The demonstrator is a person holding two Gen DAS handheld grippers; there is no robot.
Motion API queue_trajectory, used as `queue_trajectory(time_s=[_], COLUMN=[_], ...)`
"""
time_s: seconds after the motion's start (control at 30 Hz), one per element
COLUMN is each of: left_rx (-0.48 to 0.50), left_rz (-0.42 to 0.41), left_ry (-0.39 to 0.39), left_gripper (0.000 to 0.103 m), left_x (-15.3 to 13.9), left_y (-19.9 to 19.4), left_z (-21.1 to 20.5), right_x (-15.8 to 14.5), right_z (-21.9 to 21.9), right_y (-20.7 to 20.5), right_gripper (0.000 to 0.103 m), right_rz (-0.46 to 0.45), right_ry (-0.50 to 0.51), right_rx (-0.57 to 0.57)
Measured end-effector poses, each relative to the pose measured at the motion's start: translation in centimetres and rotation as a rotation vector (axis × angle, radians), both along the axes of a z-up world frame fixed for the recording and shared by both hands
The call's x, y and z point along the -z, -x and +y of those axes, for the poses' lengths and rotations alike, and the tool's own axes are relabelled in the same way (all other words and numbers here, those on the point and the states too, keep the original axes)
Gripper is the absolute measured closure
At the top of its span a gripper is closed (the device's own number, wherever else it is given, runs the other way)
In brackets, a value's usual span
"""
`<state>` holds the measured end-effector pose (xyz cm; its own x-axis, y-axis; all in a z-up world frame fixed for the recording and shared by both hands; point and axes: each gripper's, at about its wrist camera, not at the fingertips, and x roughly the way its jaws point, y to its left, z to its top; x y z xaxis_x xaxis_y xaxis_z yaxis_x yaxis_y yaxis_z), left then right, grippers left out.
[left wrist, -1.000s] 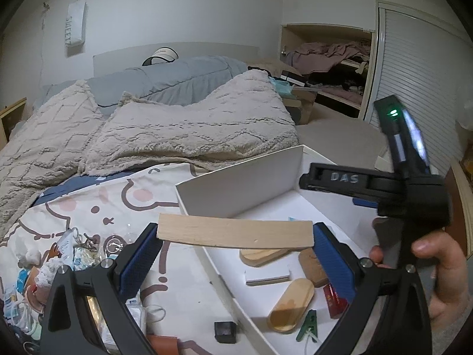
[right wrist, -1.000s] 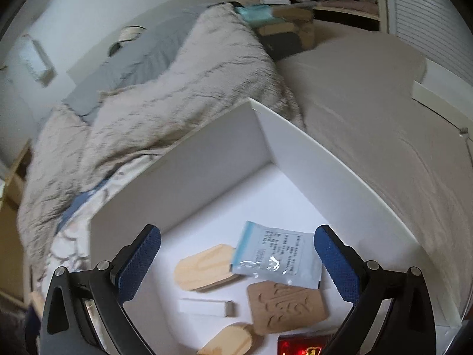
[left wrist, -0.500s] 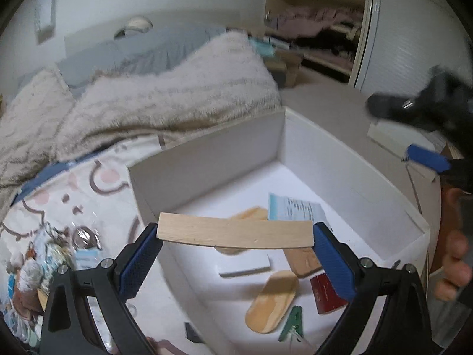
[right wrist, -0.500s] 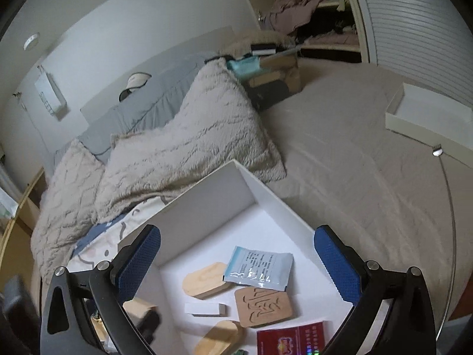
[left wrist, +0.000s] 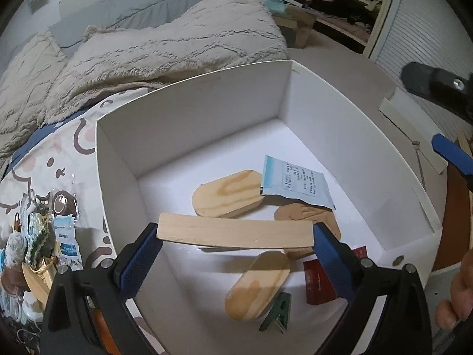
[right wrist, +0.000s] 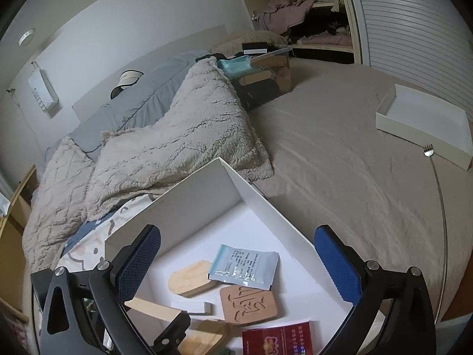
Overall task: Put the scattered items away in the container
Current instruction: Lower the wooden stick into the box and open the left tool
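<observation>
My left gripper [left wrist: 235,235] is shut on a flat wooden strip [left wrist: 235,232], held crosswise above the inside of the white box [left wrist: 189,112]. The strip [right wrist: 152,309] and the left gripper also show low in the right wrist view. Inside the box lie two oval wooden pieces [left wrist: 227,196], a blue-white sachet [left wrist: 295,185], a carved brown tile [right wrist: 247,303], a red packet [right wrist: 276,340], a white block [right wrist: 192,307] and a green clip [left wrist: 276,313]. My right gripper [right wrist: 236,263] hangs open and empty above the box's right side.
Scattered items [left wrist: 38,242] lie in a heap on the patterned sheet left of the box. A fluffy beige blanket [right wrist: 165,148] lies behind it. A second shallow white tray [right wrist: 425,124] and a thin metal rod [right wrist: 437,189] rest on the bed to the right.
My left gripper carried the strip from the box's near-left wall to over its inside. The right gripper rose and drew back from the box, still open.
</observation>
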<state>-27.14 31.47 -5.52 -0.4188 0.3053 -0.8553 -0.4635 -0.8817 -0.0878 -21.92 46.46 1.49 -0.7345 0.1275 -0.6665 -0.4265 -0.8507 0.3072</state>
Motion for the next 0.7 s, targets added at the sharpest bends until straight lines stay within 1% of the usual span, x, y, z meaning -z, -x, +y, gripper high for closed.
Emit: queue_trajectory(time_s=[0.13, 0.23, 0.4, 0.57, 0.7], left_rx=[-0.015, -0.019, -0.007, -0.004, 0.013], left_rz=[0.022, 0.032, 0.023, 0.014, 0.003], left_ry=[-0.002, -0.005, 0.007, -0.002, -0.001], left_gripper=[0.003, 0.003, 0.003, 0.002, 0.000], left_x=[-0.14, -0.24, -0.06, -0.02, 0.10], left_y=[-0.15, -0.26, -0.32, -0.28, -0.41], left_z=[-0.18, -0.31, -0.06, -0.07, 0.17], right_x=[0.26, 0.45, 0.42, 0.49, 0.45], right_z=[-0.11, -0.36, -0.62, -0.73, -0.80], right_y=[0.00, 0.20, 0.20, 0.25, 0.22], right_gripper=[0.000, 0.000, 0.000, 0.000, 0.000], right_rz=[0.004, -0.010, -0.013, -0.023, -0.025], right_ry=[-0.003, -0.019, -0.027, -0.032, -0.036], right_rx=[-0.015, -0.020, -0.026, -0.030, -0.034])
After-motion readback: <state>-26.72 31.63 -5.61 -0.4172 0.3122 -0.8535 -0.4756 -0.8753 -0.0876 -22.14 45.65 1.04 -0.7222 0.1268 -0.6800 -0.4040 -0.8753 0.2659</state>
